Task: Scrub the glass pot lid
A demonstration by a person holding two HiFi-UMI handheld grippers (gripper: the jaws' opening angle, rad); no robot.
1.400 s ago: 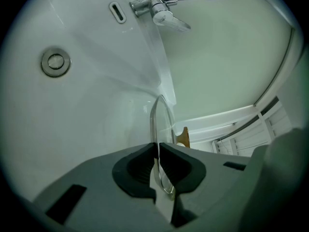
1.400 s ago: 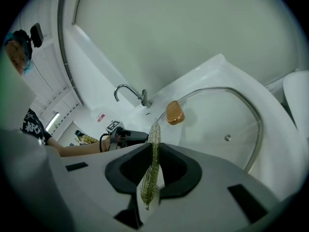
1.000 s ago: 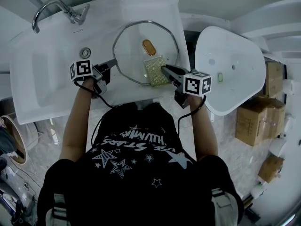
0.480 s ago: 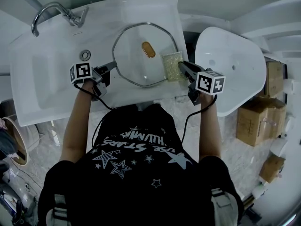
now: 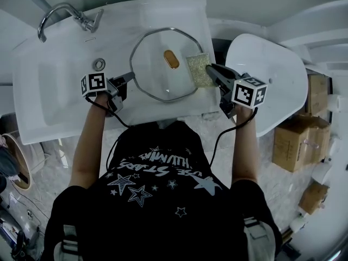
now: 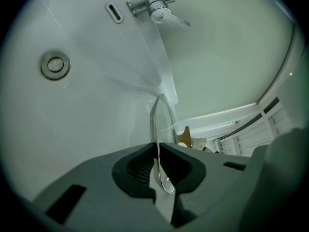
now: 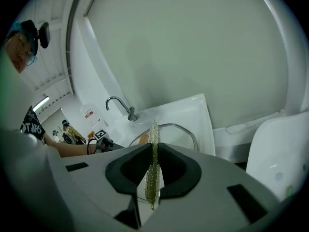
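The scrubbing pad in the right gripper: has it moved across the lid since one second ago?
Yes. The scrubbing pad, held in the right gripper, went from below the amber knob to the right of it, at the rim of the glass lid.

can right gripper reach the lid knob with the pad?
Probably yes: the right gripper holds the scrub pad over the lid, right of the knob, only bare glass between; left gripper clamps the opposite rim.
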